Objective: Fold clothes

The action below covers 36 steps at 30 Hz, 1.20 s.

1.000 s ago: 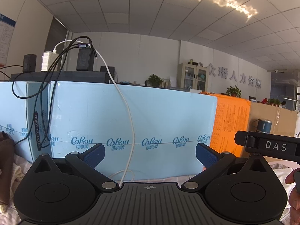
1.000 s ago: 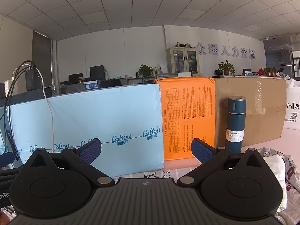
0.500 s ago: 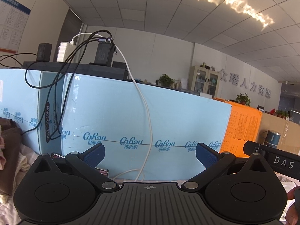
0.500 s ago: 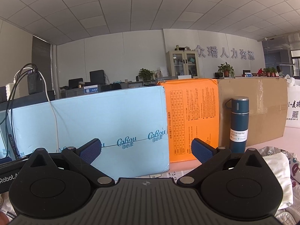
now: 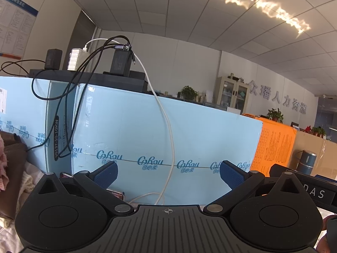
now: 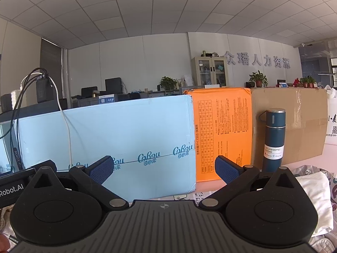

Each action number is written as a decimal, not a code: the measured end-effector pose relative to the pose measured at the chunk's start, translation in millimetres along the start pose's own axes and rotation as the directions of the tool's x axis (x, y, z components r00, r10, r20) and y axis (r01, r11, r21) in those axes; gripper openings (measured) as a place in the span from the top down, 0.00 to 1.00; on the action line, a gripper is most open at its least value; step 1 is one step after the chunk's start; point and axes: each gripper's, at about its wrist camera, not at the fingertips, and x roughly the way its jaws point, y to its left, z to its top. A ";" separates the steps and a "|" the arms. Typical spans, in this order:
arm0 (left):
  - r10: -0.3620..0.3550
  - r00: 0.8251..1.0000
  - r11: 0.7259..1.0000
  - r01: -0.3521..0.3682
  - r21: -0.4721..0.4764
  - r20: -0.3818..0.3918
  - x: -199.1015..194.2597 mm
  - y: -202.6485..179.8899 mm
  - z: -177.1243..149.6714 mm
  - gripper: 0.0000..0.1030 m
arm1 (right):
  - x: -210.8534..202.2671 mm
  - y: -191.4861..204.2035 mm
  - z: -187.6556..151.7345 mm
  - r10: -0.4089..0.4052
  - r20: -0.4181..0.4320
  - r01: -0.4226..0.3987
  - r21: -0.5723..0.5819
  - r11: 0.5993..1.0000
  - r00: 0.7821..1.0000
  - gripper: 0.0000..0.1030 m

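Blue-padded, the left hand-held gripper [image 5: 168, 174] and right hand-held gripper [image 6: 163, 169] both stand spread wide, holding nothing. Folded white clothes [image 6: 316, 191] lie lower right; brown and pink clothes [image 5: 9, 168] are heaped at the left edge.

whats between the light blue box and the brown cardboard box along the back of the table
An orange box stands between the light blue box and the brown cardboard box, edge to edge with both. The right wrist view shows it best.

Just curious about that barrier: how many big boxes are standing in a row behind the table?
3 clearly: a light blue box on the left, an orange box in the middle, a brown cardboard box on the right. More may stand beyond view.
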 end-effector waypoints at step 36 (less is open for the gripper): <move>0.013 1.000 1.000 -0.013 0.007 0.021 -3.2 -0.1 2.9 0.00 | -3.7 2.2 0.9 -0.006 0.014 0.006 -0.003 1.000 1.000 0.00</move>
